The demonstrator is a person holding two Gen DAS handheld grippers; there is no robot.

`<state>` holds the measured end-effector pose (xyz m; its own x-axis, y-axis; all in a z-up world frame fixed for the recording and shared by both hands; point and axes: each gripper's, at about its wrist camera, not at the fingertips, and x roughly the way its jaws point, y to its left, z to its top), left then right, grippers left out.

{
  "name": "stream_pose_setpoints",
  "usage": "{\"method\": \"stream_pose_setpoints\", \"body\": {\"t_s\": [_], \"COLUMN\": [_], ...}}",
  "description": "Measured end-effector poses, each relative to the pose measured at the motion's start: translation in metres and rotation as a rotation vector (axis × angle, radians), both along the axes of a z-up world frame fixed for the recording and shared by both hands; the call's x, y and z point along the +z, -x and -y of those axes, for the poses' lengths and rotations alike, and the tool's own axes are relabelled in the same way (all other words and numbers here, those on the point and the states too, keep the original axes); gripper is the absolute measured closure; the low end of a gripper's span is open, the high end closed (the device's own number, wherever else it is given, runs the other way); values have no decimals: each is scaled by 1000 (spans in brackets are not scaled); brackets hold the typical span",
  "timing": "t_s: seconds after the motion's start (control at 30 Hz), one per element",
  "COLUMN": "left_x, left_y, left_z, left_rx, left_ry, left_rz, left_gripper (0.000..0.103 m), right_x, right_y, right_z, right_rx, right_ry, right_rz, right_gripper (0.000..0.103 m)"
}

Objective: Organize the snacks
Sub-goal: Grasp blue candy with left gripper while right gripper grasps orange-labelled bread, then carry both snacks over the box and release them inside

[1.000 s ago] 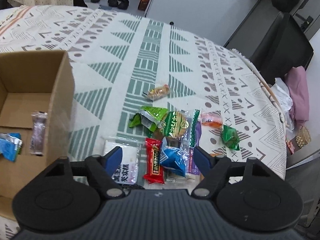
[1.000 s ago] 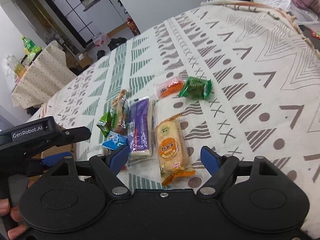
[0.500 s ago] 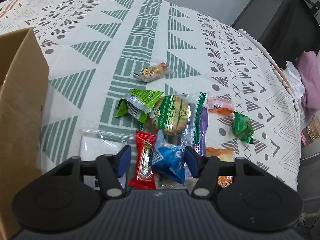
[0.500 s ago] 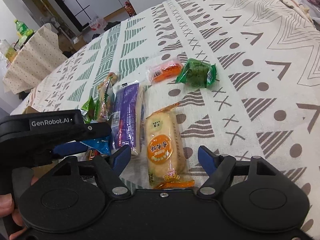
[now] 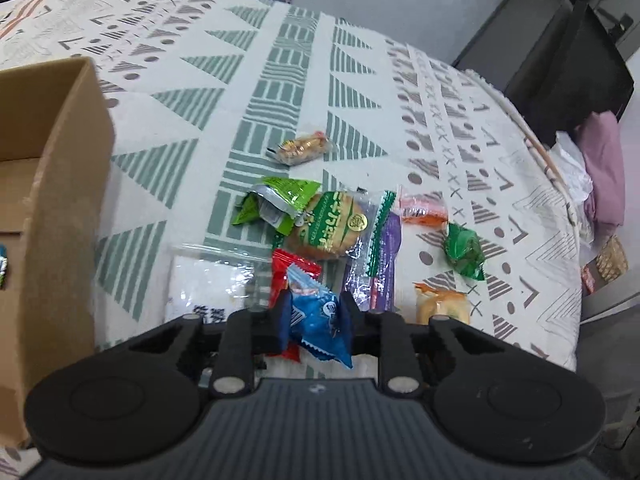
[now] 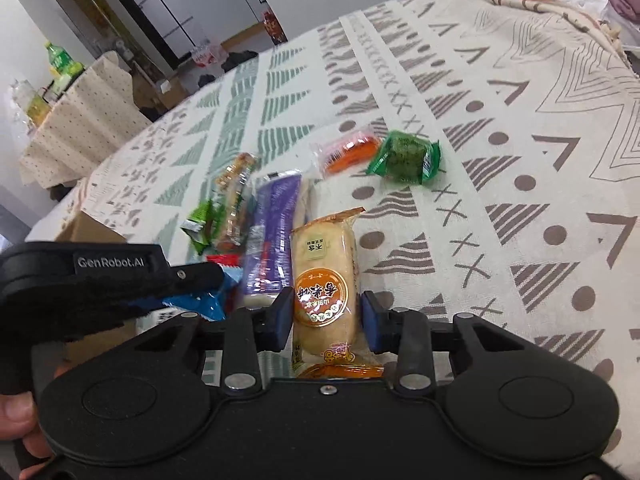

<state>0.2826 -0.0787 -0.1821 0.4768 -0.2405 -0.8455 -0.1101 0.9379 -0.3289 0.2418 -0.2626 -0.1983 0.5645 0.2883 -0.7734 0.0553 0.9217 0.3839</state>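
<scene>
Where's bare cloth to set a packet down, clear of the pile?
Free: the striped cloth between the box and the brown candy, and everything beyond that candy. Also right of the green candy, toward the table edge. Crowded: the cluster from the green wrapper through the purple bar to the orange cake.

Count, placed relative to the cardboard box [image 5: 60,208]: 1 box. Loose snack packets on the cloth to its right: 10.
- 1 white pouch [image 5: 208,280], nearest the box
- 1 red packet [image 5: 286,268]
- 1 blue packet [image 5: 316,320]
- 3 green: crumpled wrapper [image 5: 280,204], round biscuit pack [image 5: 332,224], small candy [image 5: 464,250] farthest out
- 1 purple bar [image 5: 384,264]
- 1 pink-orange packet [image 5: 424,210]
- 1 orange cake [image 6: 324,288]
- 1 clear yellow-brown snack [image 5: 302,148], beyond the rest

Grippers: 2.
</scene>
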Motion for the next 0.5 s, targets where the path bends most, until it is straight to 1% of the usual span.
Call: {"method": "stream_pose_setpoints", "body": {"t_s": [0.2, 0.37, 0.5], "left_x": [27, 55, 74], "left_y": [21, 34, 47], "left_z": [-17, -36, -55], "left_rx": [32, 72, 108], "left_ry": [36, 64, 99], "left_rz": [59, 136, 180], "left_gripper": [79, 79, 79], "right_x": [25, 55, 83], "right_y": [18, 30, 33], "right_z": [-1, -5, -14], "right_rx": [-22, -38, -27], "right_ry": [-20, -43, -46], "right_rz": [48, 103, 162], "right_gripper": [68, 68, 68]}}
